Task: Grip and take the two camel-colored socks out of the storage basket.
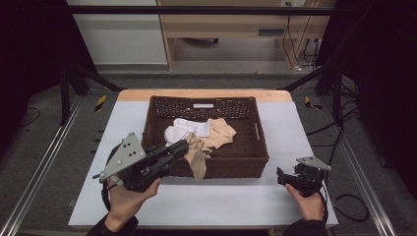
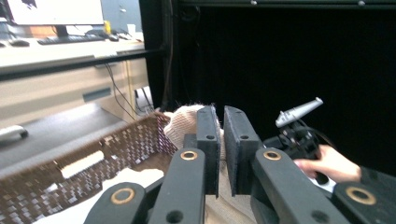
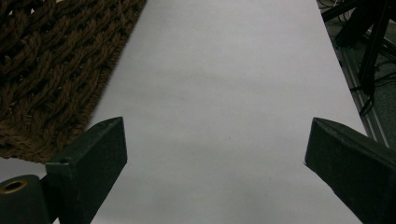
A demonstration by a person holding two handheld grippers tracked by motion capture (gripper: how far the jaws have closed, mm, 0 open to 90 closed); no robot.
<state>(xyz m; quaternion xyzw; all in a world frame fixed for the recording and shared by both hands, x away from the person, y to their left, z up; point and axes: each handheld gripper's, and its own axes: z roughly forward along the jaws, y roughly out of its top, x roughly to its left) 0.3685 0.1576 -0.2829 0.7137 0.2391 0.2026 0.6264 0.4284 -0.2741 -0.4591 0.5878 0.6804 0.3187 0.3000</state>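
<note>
High view: left hand-held gripper [image 1: 183, 147] pinches beige sock [image 1: 196, 156] over basket [image 1: 262, 147]; right hand-held gripper [image 1: 280, 176] spread wide.

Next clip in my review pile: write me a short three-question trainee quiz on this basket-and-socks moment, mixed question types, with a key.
1. True or false: the left gripper is clamped on the beige sock that hangs over the near wall of the dark brown woven basket.
2. Multiple choice: the right gripper is
A. inside the basket
B. open, over the white tabletop beside the basket
C. holding the white sock
3. Fill in: the white sock lies ____ the basket.

Key
1. True. The left gripper view shows its jaws nearly together with beige cloth pinched between them.
2. B. Its own view shows jaws wide apart above bare tabletop.
3. inside
</note>
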